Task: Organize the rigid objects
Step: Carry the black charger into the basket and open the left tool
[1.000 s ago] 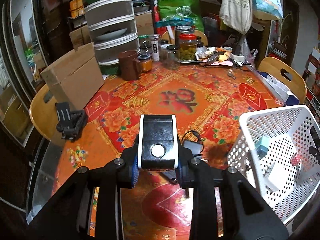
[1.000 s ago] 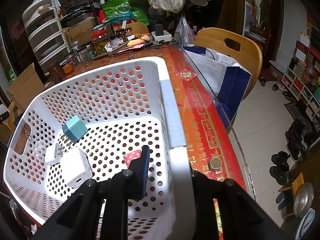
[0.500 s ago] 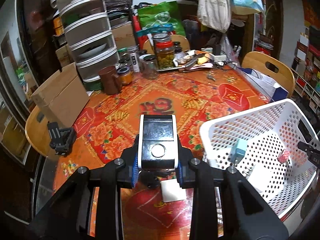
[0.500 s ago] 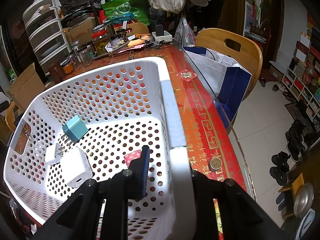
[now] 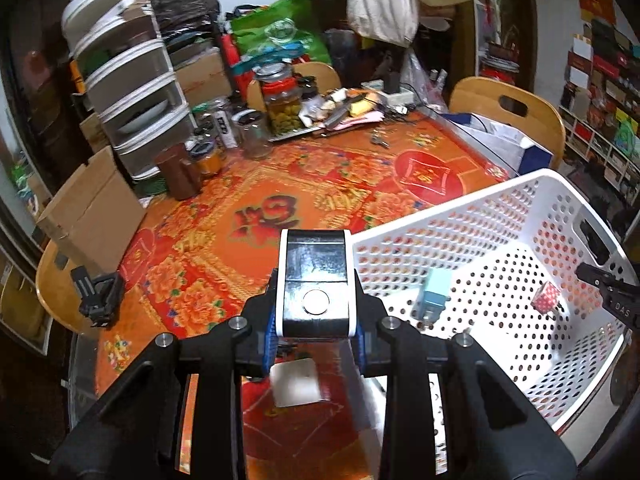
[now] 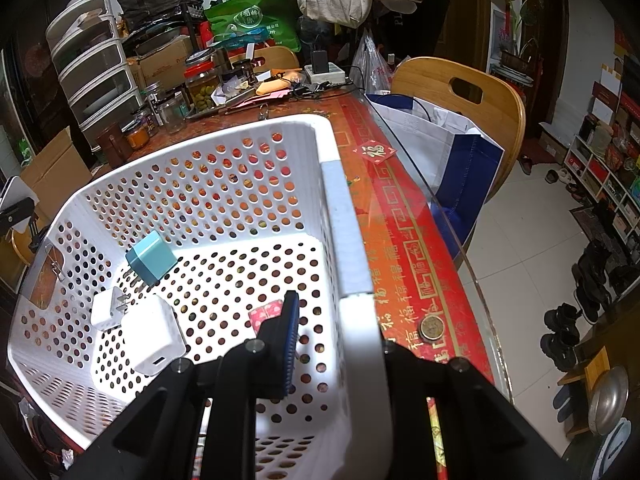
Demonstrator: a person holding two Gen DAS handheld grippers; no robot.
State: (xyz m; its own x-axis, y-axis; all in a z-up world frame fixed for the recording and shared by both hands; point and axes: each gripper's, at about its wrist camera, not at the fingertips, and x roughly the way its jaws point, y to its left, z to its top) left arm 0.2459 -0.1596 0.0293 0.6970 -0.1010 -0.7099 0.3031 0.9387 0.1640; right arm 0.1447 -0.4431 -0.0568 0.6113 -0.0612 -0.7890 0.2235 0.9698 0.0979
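Observation:
My left gripper (image 5: 316, 332) is shut on a black-and-white device with a round button (image 5: 316, 284), held above the table beside the left wall of the white perforated basket (image 5: 400, 236). My right gripper (image 6: 332, 340) is shut on the basket's right rim (image 6: 356, 320), one finger inside, one outside. In the basket lie a teal charger (image 6: 152, 258), a small white plug (image 6: 106, 312), a larger white charger (image 6: 154, 338) and a small red patterned block (image 6: 266, 312). A white flat square (image 5: 296, 384) lies on the table under the left gripper.
A black clip-like object (image 5: 98, 300) lies at the table's left edge by a cardboard box (image 5: 88, 212). Jars (image 5: 282, 104), a brown mug (image 5: 180, 172) and clutter fill the far side. A coin (image 6: 432, 328) lies right of the basket. Wooden chairs (image 6: 472, 96) surround the table.
My left gripper, holding the device, has moved right toward the basket and lifted; the basket now fills more of its view. The right gripper and basket rim have not moved.

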